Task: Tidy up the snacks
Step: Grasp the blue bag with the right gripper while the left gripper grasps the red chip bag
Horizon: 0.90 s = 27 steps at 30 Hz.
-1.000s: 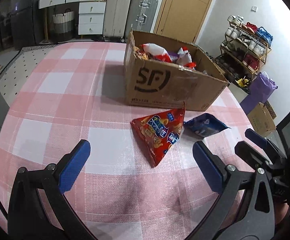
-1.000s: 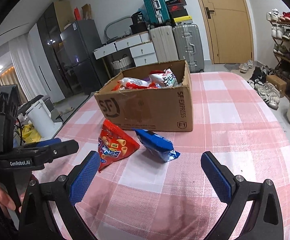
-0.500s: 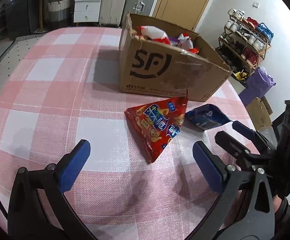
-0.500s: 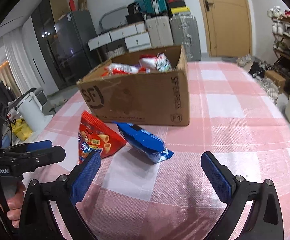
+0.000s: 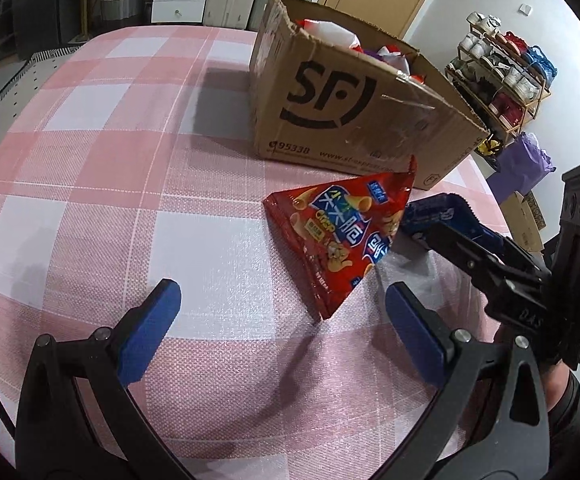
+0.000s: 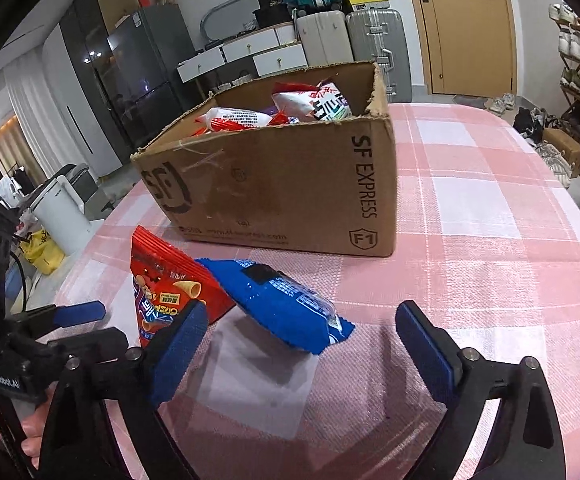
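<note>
Two snack bags on the pink-and-white checked tablecloth [image 6: 490,240], with both grippers spread wide above them.

The red triangular crisp bag [image 5: 342,236] touches the crinkled blue foil packet [image 6: 277,304] at its 3 o'clock. At their 12 o'clock, the open brown cardboard box [image 6: 290,184] holds red-and-white snack packets [image 6: 237,116]. The left gripper [image 5: 277,328] gapes empty; the right gripper [image 6: 302,340] is closing around the blue packet without touching it.

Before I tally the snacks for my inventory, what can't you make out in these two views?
- Cardboard box contents: both views, its walls hide all but the top few packets.
- Blue packet: left wrist view, mostly behind the red packet and the right gripper.
- Blue packet's label: right wrist view, print too small.
- Red packet's lower corner: right wrist view, behind a jaw pad.
</note>
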Available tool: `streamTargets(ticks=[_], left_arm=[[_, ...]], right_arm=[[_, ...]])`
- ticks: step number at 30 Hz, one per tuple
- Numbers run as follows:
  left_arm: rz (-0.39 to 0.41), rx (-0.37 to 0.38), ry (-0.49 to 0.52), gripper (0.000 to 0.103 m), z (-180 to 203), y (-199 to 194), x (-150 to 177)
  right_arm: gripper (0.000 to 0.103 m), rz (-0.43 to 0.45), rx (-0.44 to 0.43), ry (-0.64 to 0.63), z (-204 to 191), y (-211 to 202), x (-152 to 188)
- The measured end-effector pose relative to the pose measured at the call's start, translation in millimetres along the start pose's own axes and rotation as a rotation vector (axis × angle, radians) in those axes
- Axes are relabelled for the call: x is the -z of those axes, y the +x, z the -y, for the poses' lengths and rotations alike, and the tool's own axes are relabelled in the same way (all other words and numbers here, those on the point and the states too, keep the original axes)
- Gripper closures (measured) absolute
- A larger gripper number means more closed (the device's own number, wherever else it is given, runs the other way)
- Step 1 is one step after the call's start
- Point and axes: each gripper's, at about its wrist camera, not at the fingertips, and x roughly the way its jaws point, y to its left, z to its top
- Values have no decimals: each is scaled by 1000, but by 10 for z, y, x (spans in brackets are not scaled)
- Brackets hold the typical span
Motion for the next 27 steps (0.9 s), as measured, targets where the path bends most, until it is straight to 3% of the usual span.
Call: streamTargets(ticks=[5,7,12,27], left_arm=[[-9,-2,-4,1,-16,39,14],[-11,-3,-7,1,-23,40,20],[-13,-10,-7,1,-27,37,25],[19,-40,12,1,55,-193,66]], right_arm=[[30,-28,-20,17,9,89,-29],[48,-37,-30,23,14,112,-28],[61,-31,-58,27,12,107,-21],[62,39,-63,21,-33,-163,-9]])
